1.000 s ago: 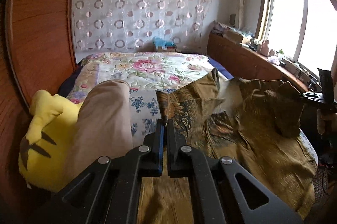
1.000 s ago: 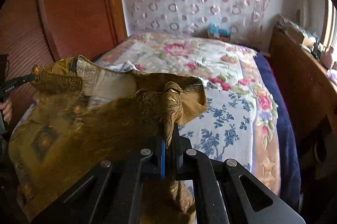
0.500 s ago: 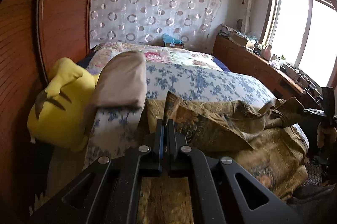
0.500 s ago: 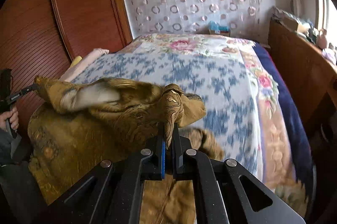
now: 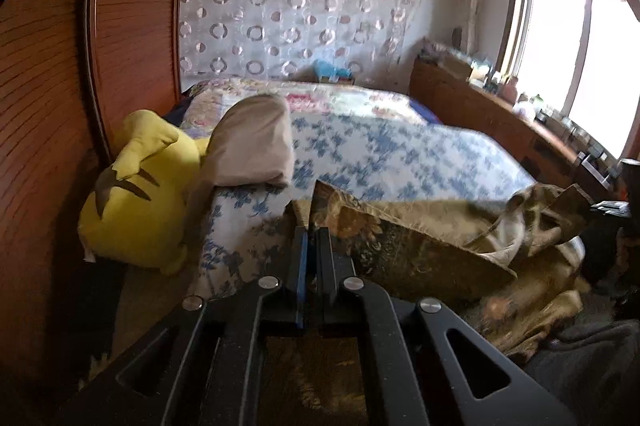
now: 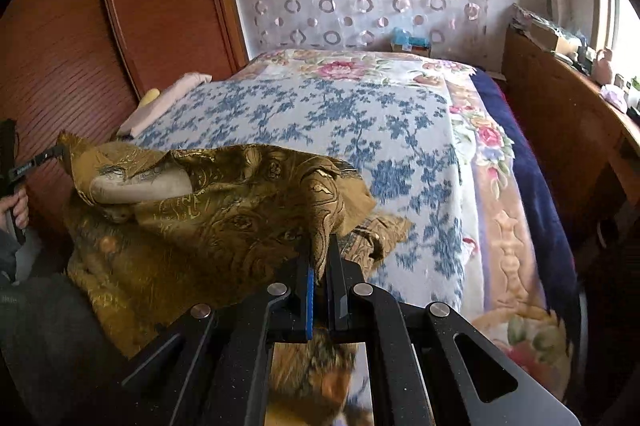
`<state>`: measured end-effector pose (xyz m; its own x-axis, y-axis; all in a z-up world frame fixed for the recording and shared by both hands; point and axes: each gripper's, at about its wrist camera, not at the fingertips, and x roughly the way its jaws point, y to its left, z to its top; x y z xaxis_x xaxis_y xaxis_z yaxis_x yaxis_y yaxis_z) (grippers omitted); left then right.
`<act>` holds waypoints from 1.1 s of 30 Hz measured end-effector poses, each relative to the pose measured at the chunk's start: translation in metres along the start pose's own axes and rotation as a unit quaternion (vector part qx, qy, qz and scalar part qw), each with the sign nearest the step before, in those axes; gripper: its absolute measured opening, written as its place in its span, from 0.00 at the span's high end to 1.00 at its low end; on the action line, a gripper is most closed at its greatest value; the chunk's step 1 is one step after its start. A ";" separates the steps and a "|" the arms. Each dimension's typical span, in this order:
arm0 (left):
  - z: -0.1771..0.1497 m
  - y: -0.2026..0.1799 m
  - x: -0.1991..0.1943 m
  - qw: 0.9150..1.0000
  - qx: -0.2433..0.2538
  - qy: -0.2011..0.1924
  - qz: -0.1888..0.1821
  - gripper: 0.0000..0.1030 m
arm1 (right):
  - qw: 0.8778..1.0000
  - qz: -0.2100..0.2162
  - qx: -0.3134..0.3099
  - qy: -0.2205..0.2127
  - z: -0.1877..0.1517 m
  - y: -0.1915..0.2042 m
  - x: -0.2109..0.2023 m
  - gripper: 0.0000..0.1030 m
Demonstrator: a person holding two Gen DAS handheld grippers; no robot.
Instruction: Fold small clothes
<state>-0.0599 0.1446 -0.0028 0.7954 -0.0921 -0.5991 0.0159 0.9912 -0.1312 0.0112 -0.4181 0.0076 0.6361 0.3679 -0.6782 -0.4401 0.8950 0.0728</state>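
A gold-brown patterned garment (image 5: 420,246) with a pale lining lies bunched at the near edge of the bed. My left gripper (image 5: 313,238) is shut on one of its corners. My right gripper (image 6: 320,254) is shut on the opposite corner, and the garment (image 6: 224,210) stretches from it to the left. The left gripper also shows at the far left of the right wrist view (image 6: 36,162), pinching the cloth's edge. The right gripper shows at the right edge of the left wrist view (image 5: 612,206).
The bed carries a blue and pink floral quilt (image 6: 360,122). A yellow plush toy (image 5: 140,198) and a beige pillow (image 5: 252,142) lie by the wooden wardrobe (image 5: 48,106). A wooden cabinet (image 6: 560,114) with clutter runs along the window side.
Both grippers have drawn the garment toward the near edge of the bed and lowered it. More of the blue quilt shows beyond it. The cloth is more bunched between them.
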 end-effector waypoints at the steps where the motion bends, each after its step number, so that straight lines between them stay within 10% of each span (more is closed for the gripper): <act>1: -0.002 0.000 0.002 1.000 0.002 0.004 0.006 0.94 | 1.000 0.006 -0.002 0.008 -0.003 0.000 0.002 0.96; 6: -0.001 0.010 0.013 1.000 -0.006 0.005 0.016 0.62 | 1.000 -0.003 -0.016 0.026 -0.007 -0.002 0.010 0.94; 14: 0.025 0.018 0.037 1.000 0.004 0.003 0.013 0.36 | 1.000 -0.017 -0.013 -0.007 0.013 -0.011 -0.001 0.62; 33: 0.037 0.031 0.132 0.995 0.025 0.095 0.022 0.34 | 0.998 -0.053 0.025 0.030 0.025 -0.028 0.091 0.59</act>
<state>0.0680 0.1665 -0.0564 0.6678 -0.0604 -0.7419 0.0178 0.9977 -0.0653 0.0975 -0.4037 -0.0381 0.6375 0.2564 -0.7265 -0.3401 0.9398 0.0333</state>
